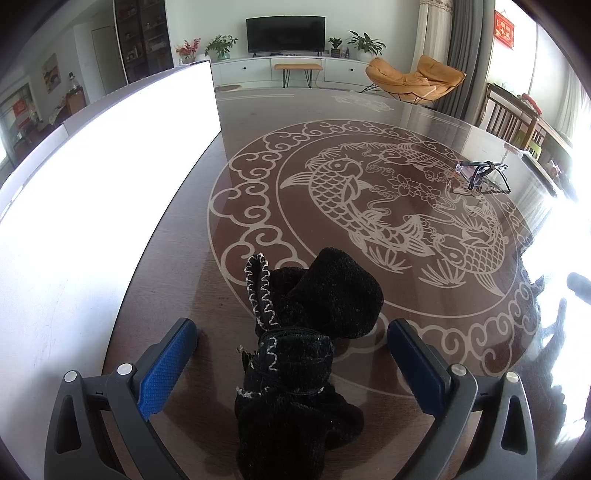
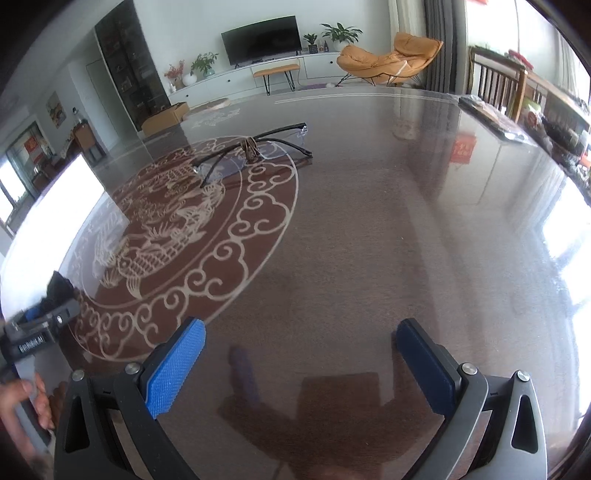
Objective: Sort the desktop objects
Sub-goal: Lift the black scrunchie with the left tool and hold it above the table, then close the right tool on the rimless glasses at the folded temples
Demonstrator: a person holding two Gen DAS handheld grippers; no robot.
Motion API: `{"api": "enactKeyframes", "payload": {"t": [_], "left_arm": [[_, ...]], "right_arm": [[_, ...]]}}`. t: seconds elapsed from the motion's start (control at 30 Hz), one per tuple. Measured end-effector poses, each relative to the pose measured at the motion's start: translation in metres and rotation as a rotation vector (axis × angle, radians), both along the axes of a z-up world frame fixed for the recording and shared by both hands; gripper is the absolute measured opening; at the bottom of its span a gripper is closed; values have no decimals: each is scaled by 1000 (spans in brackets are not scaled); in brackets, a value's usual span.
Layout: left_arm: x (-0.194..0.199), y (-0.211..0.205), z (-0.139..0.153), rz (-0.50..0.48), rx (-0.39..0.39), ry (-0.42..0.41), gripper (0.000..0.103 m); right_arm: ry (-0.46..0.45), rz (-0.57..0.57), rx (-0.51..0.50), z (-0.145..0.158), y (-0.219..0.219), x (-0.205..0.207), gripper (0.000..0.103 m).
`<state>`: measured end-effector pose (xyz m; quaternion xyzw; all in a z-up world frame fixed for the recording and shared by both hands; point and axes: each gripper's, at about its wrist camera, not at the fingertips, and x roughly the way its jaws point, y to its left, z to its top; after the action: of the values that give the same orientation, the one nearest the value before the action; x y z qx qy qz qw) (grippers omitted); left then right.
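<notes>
Gloves [image 1: 303, 347], black knit, between pads of left hand-held gripper [image 1: 291, 354], jaws spread, ungrasped. Soft, light: pinch bunched middle. Right hand-held gripper [image 2: 301, 360] spread, empty; eyeglasses [image 2: 255, 149] far ahead, fragile.

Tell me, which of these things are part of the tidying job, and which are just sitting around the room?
Part of the job:
black socks, between the open left hand-held gripper
glasses on the table
white box

Just lying about:
TV
orange chair
potted plants
bench
</notes>
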<state>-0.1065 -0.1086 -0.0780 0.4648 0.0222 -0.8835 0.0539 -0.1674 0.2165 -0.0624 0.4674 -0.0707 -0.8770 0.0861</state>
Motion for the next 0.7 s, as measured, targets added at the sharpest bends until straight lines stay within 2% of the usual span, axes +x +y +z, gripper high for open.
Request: {"api": "enactKeyframes", "payload": {"t": [0.07,0.13,0.2,0.37,0.47,0.57,0.6,0.63,0.67,0.7], "left_arm": [[0,0,0,0,0,0,103],[0,0,0,-1,1,0,103],[0,0,0,-3,2,1,103],[0,0,0,-5,2,2,103],[-1,0,0,-7,5,3,103],[-1,1,-1,-6,5,2,103],[-1,1,-1,-6,6,3,103],[-1,1,-1,-6,6,3,103],[-2,1,-2,-6,6,3,103],[-2,1,-2,-5,6,3,103]], "right_arm": [[-7,-27,-113,14,-4,-26,103],[-40,-44,-166,21,-22,-61,103],[-63,-84,-192,24,-42,-97,103],[-192,-311,-217,8,-66,-162,103],[-203,-323,-132,4,-84,-183,103],[-184,-233,65,-1,-108,-190,102],[-163,-199,136,-2,-117,-189,92],[-125,-170,189,-1,-123,-184,78],[-82,-135,215,0,-128,-178,71],[-38,-96,221,1,-132,-171,57]]}}
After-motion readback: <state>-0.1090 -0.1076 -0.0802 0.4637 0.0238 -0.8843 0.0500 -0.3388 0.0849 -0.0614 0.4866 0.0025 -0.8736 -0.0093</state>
